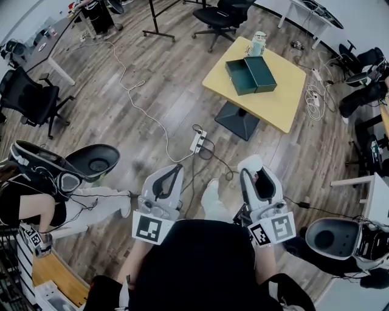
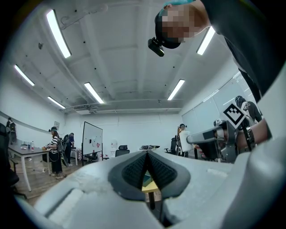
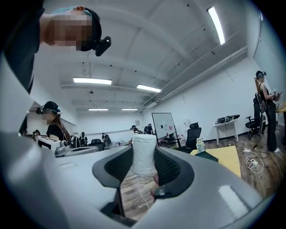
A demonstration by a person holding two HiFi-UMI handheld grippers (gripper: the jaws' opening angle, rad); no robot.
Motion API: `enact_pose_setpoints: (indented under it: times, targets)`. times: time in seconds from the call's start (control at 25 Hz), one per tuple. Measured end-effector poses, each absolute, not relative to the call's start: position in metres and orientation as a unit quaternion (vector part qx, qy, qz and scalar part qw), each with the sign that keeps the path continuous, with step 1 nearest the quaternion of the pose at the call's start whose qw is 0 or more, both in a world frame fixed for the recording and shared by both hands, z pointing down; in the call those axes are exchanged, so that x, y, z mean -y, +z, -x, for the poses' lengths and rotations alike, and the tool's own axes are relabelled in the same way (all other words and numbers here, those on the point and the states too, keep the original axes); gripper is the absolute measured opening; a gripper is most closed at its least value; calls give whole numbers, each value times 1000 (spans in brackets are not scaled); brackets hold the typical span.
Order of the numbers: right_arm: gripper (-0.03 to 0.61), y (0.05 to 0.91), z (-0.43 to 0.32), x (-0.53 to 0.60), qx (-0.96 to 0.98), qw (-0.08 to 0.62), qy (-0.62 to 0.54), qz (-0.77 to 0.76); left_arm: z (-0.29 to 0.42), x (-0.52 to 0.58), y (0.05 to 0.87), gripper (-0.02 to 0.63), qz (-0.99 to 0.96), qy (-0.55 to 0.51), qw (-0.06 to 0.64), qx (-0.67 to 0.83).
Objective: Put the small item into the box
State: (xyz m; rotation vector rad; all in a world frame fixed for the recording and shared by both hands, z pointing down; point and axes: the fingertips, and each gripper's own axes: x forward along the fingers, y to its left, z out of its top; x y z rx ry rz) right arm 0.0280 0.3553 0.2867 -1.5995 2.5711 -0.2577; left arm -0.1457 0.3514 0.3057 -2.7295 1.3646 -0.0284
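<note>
1. My left gripper (image 2: 146, 156): fingers together, nothing between them.
2. My right gripper (image 1: 255, 174): fingers clamped on the white item (image 3: 144, 154).
3. Green box (image 1: 250, 74): open on the yellow bench (image 1: 284, 104), well apart.

An open-plan office is showing here — black swivel chairs (image 1: 222, 15) standing on wood flooring (image 1: 152, 91), a whiteboard (image 2: 92, 141) waiting, strip lights (image 2: 57, 33) glowing overhead.

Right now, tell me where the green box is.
In the head view the green box lies open on the yellow table, upper right of centre, with a small bottle just beyond it.
</note>
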Motion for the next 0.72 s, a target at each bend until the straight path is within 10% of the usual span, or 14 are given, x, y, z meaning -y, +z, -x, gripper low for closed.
enact_pose_setpoints:
  times: [0.72]
  targets:
    - [161, 296, -70, -208, -879, 44, -106, 464, 94, -229, 307, 2, 865, -19, 51, -499]
